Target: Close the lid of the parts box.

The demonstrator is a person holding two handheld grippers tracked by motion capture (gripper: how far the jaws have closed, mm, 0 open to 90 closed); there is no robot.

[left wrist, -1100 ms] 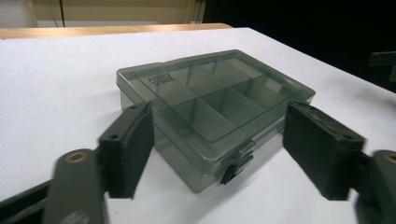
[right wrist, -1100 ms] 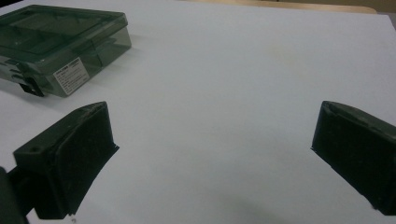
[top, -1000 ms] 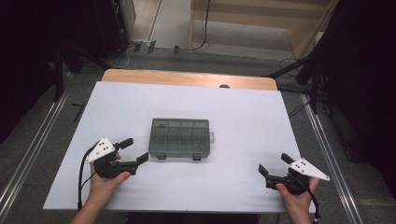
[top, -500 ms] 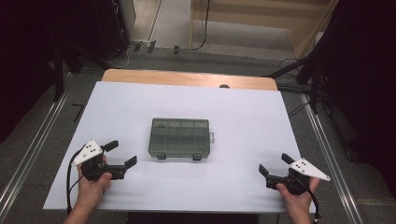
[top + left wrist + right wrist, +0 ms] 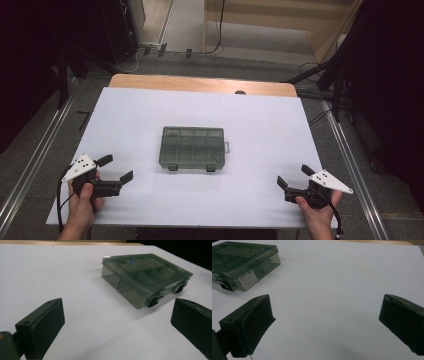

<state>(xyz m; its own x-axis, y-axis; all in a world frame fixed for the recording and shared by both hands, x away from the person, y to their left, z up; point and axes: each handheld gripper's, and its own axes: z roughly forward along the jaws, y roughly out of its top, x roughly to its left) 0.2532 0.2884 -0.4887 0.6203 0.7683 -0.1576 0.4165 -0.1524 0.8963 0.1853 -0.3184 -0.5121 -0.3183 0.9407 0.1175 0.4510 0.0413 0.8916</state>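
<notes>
Closed case (image 5: 192, 147) lies flat mid-tabletop (image 5: 260, 125), lid down, two latches (image 5: 210, 168) on the near edge, a white label on its right end wall. Left gripper (image 5: 114, 168) sits at the near left corner, jaws apart, holding nothing, well apart from the case. Right gripper (image 5: 292, 176) sits at the near right, jaws likewise apart and empty. Likely step: approach the case. Advice: bring the left gripper in low toward the near left corner, steady the body with one gripper, and work the latches with the other, square-on, so the case does not slide on the smooth sheet.
</notes>
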